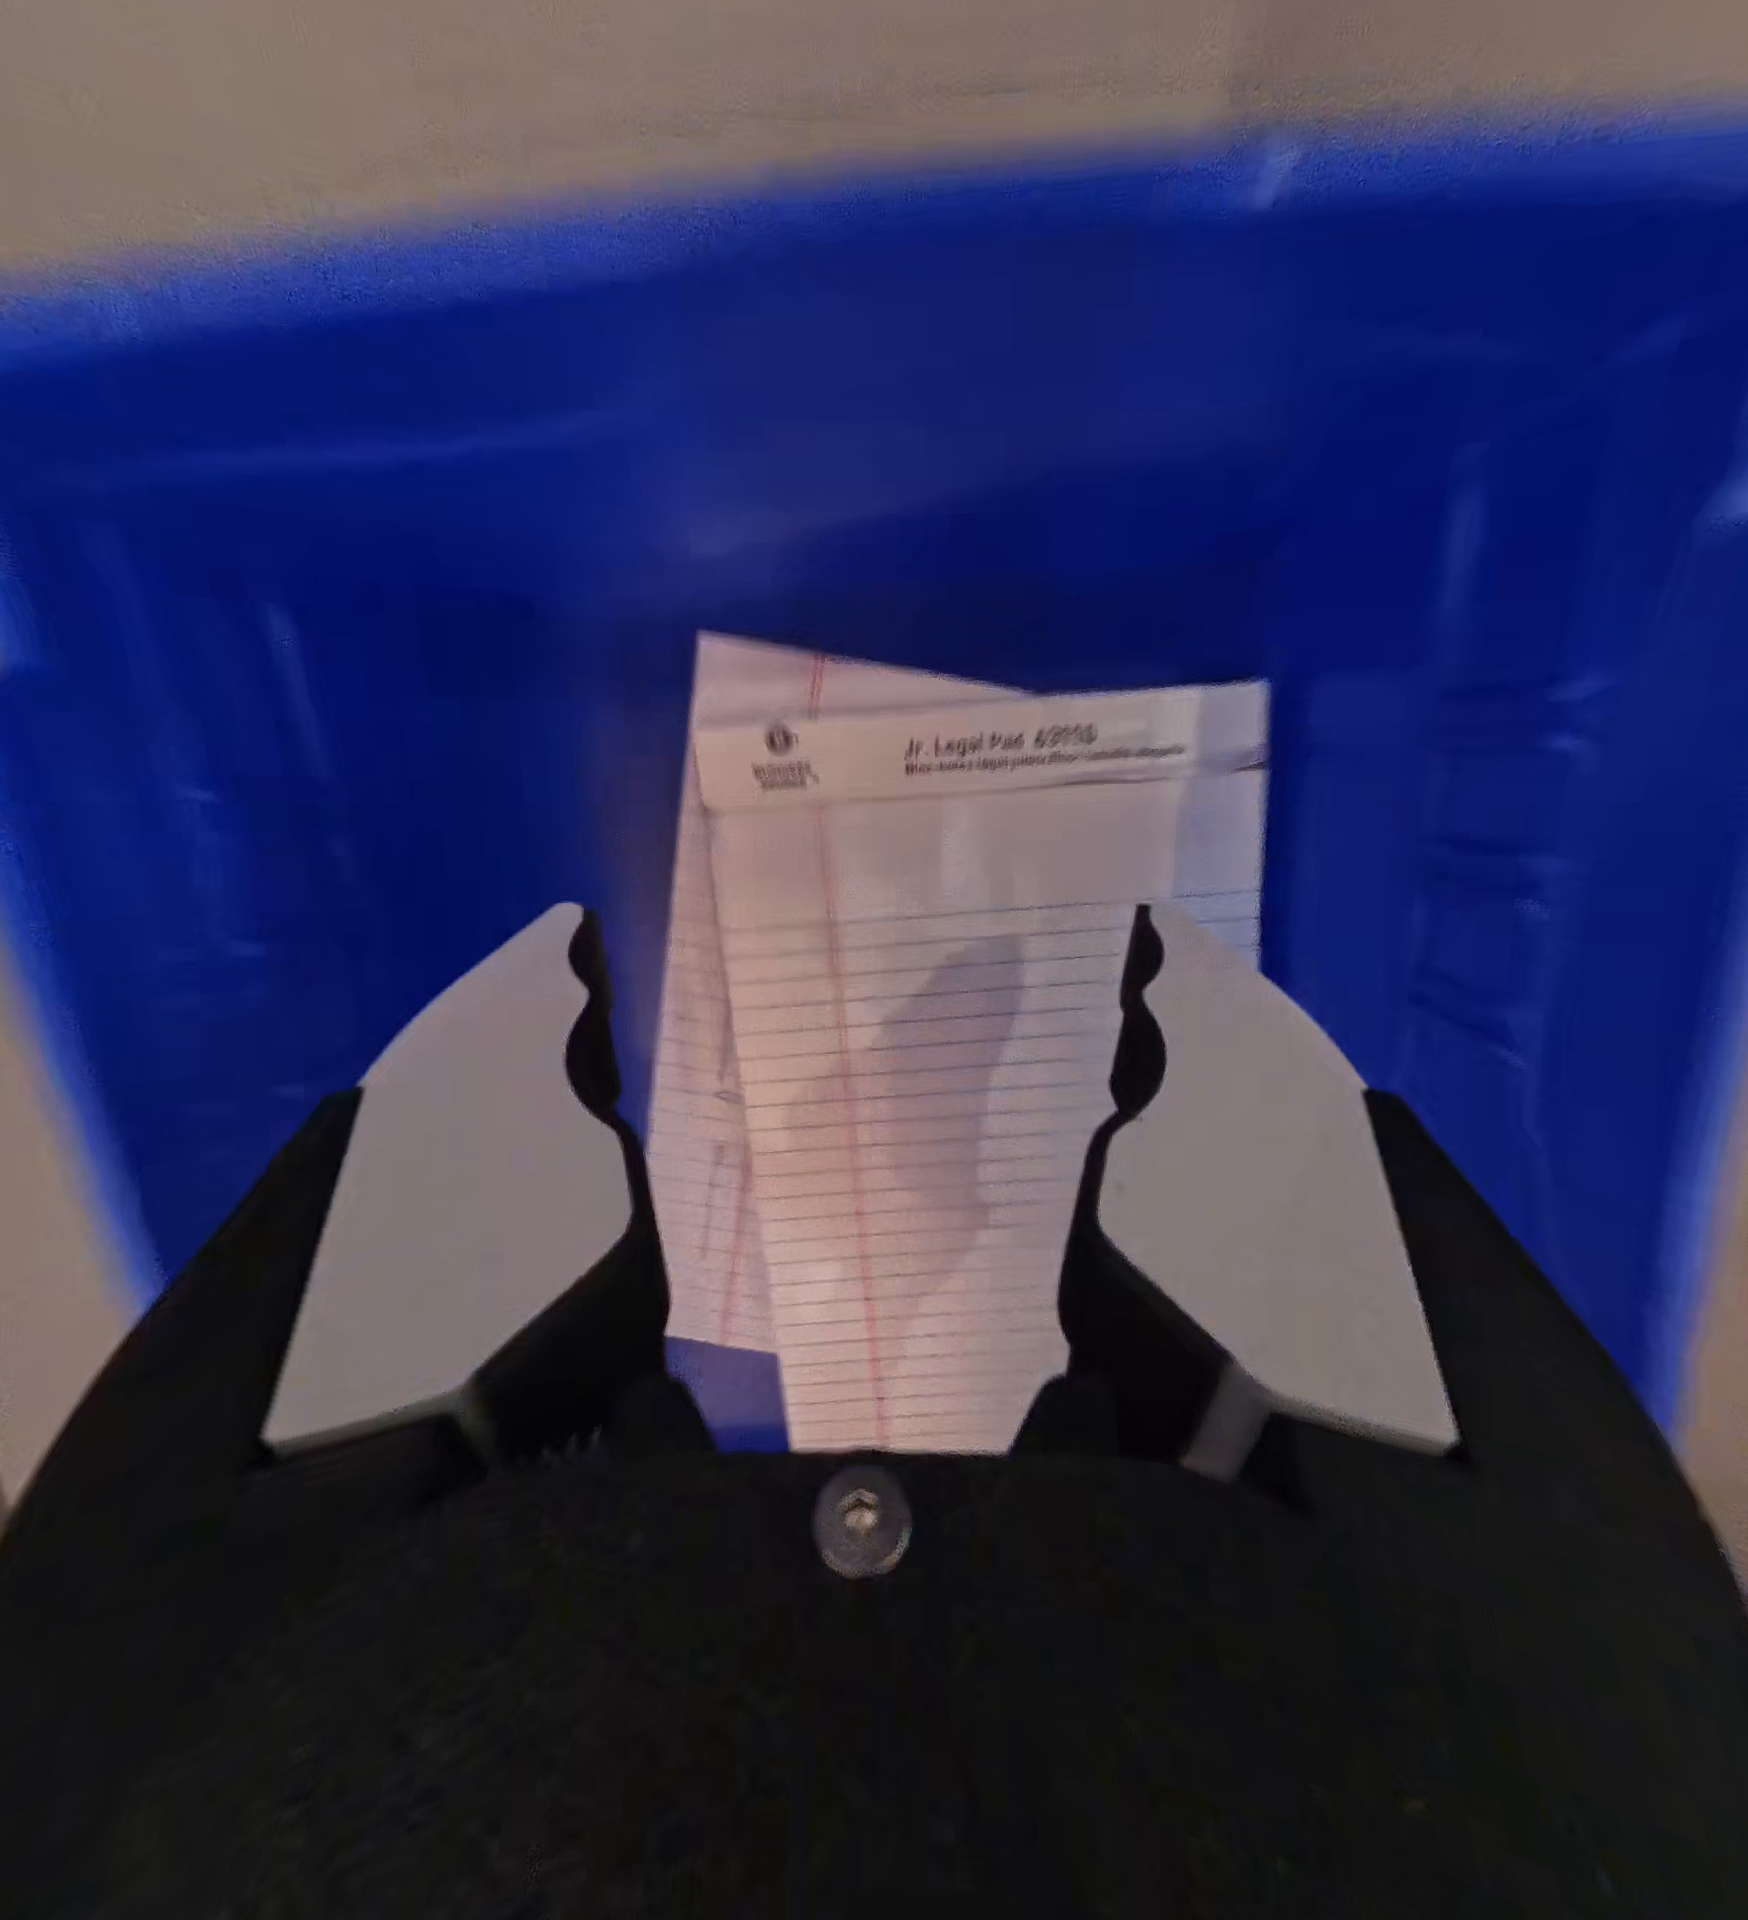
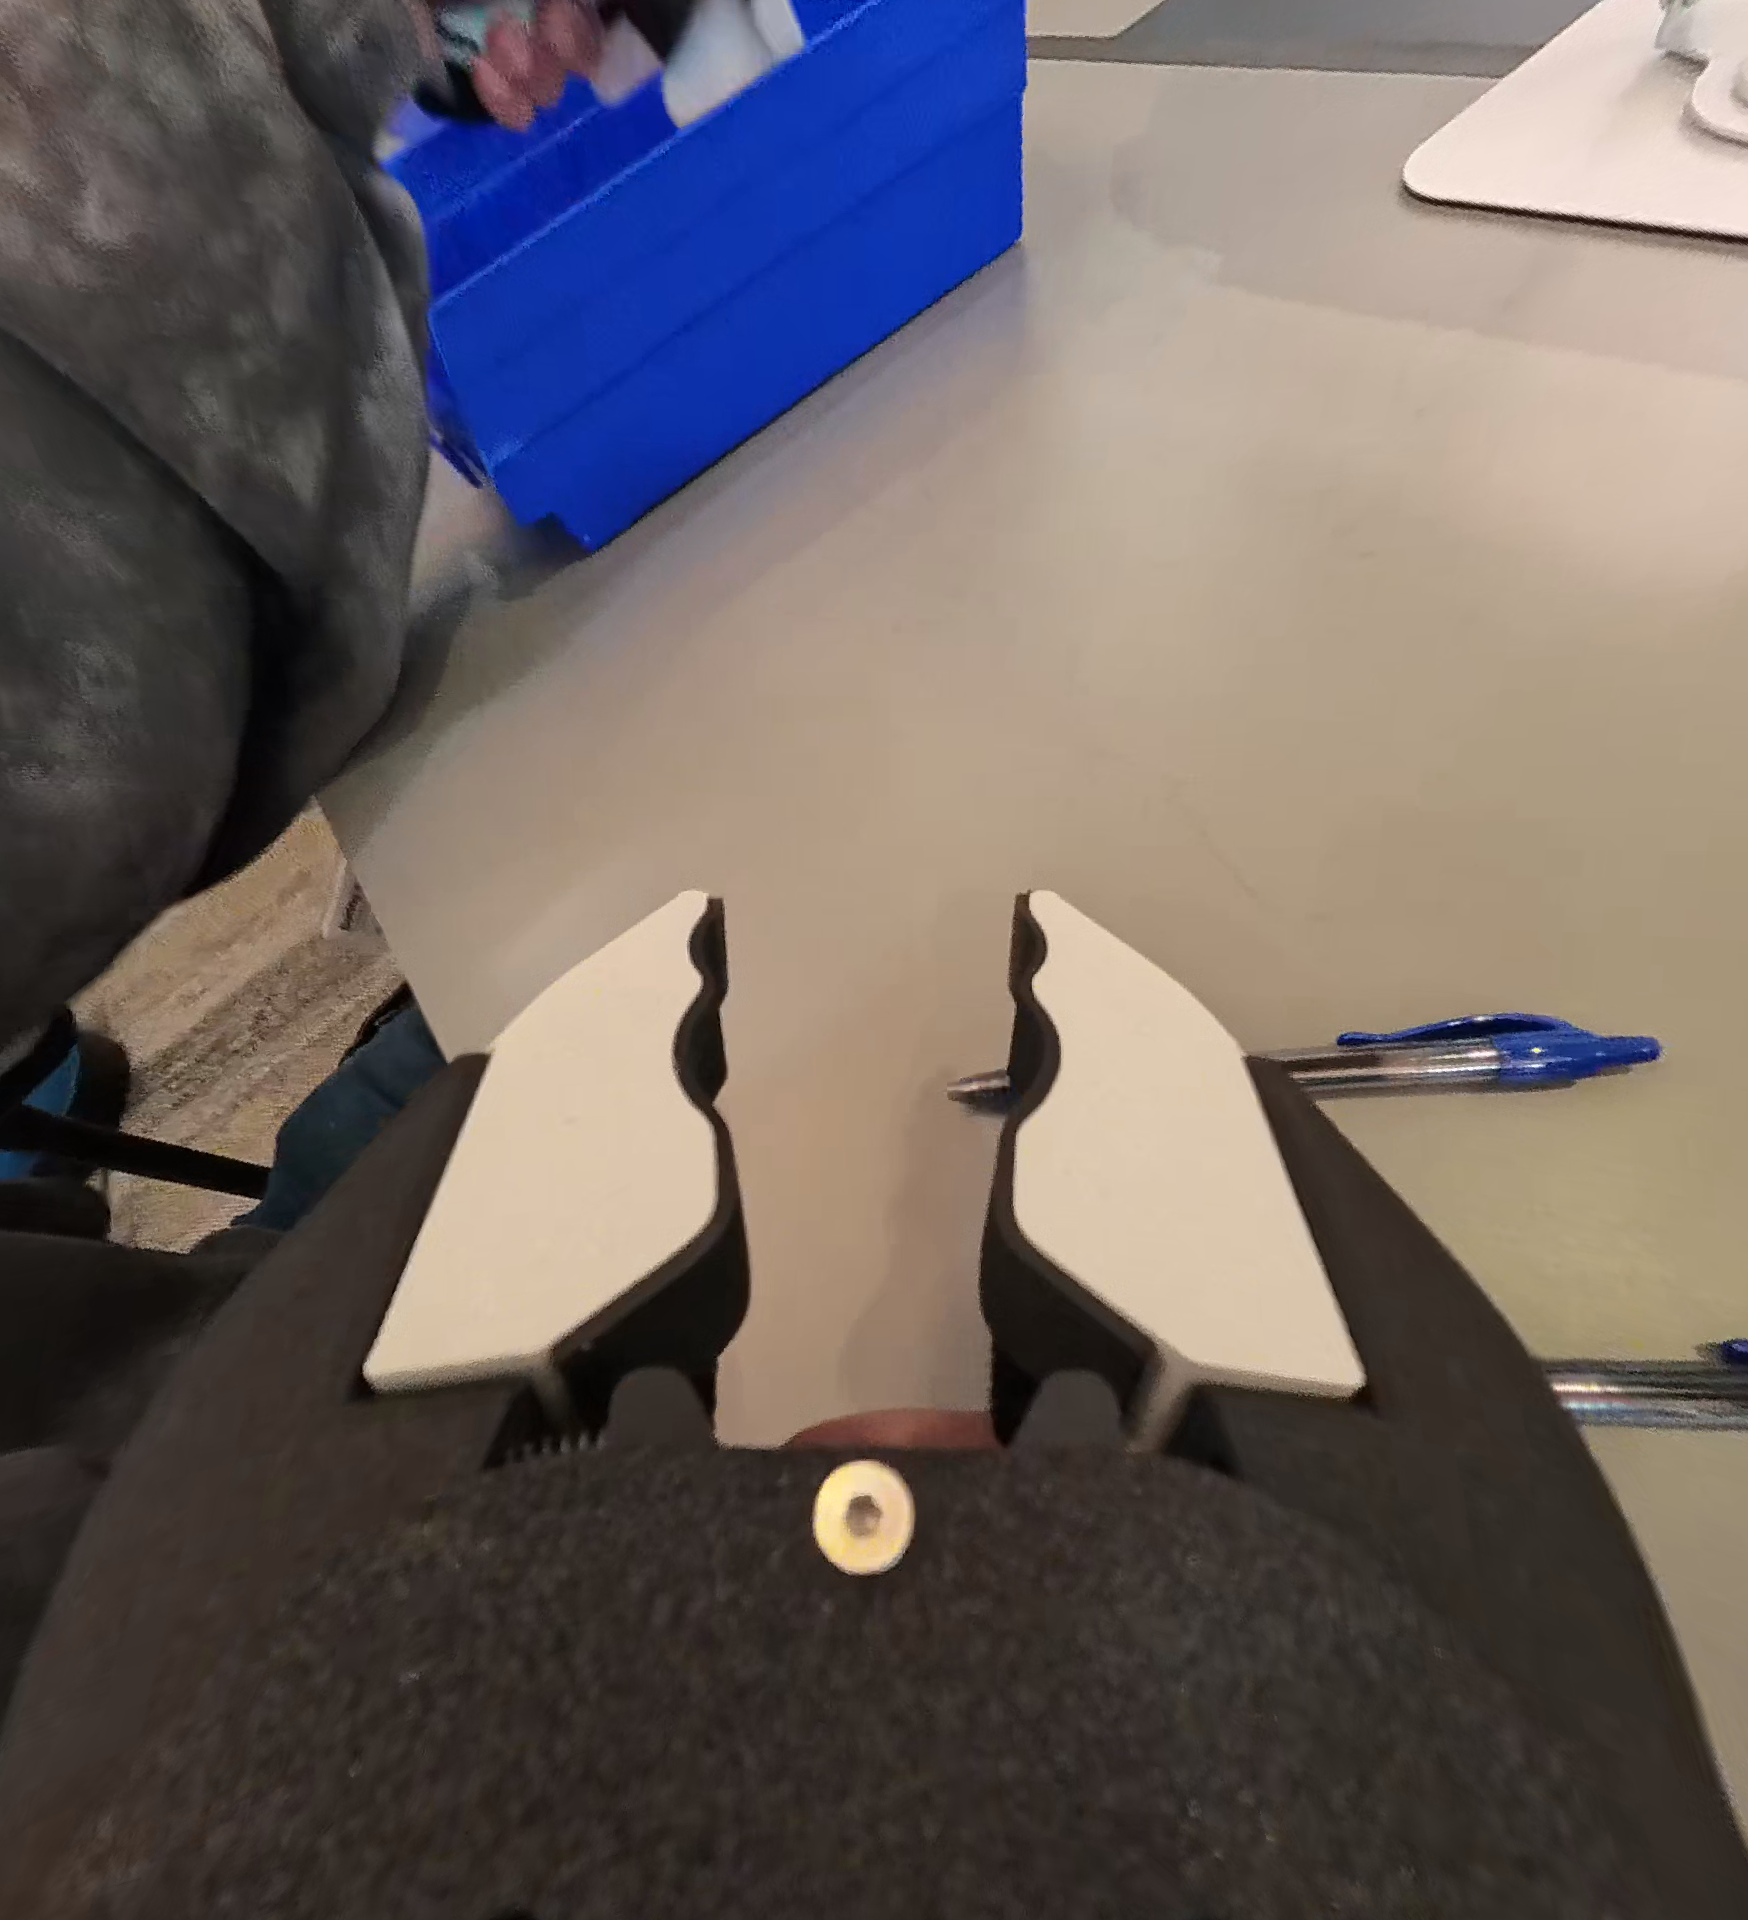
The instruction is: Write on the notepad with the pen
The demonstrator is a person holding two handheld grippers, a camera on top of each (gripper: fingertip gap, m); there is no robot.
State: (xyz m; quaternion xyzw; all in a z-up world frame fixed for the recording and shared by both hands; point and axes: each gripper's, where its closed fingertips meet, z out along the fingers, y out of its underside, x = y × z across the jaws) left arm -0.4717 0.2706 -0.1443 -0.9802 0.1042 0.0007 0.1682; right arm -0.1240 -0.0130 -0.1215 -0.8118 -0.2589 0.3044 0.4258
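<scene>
Blue plastic bin (image 1: 434,623) is filling most of the left wrist view, blurred by motion, sitting on a pale grey table (image 1: 226,104). A white lined legal pad (image 1: 932,1091) is lying inside the bin, its header strip at the far end, red margin line running down the sheet; a second lined pad or loose sheet (image 1: 704,1039) is poking out from under its left edge, skewed. The left gripper (image 1: 862,914) is hovering over the bin with jaws spread wide, the pad showing between the two grey fingers (image 1: 475,1195), nothing pinched; contact with the paper is not determinable. A grey shadow is falling on the page between the fingers. Right wrist view: the right gripper (image 2: 868,899) is hanging low over the grey table (image 2: 1265,623), jaws apart, gripping nothing. A clear-barrel ballpoint pen with blue cap (image 2: 1472,1049) is lying flat on the table, crosswise to the fingers, its tip peeking into the gap just past the right finger (image 2: 1161,1195) while the barrel is running off to the right behind it. A second similar pen (image 2: 1701,1392) is lying nearer the camera at the right edge, partly hidden. The blue bin (image 2: 724,281) is sitting far left, with a person's mottled grey sleeve (image 2: 122,468) reaching toward it. A white mat (image 2: 1597,156) holding blurry white items is sitting at top right.
</scene>
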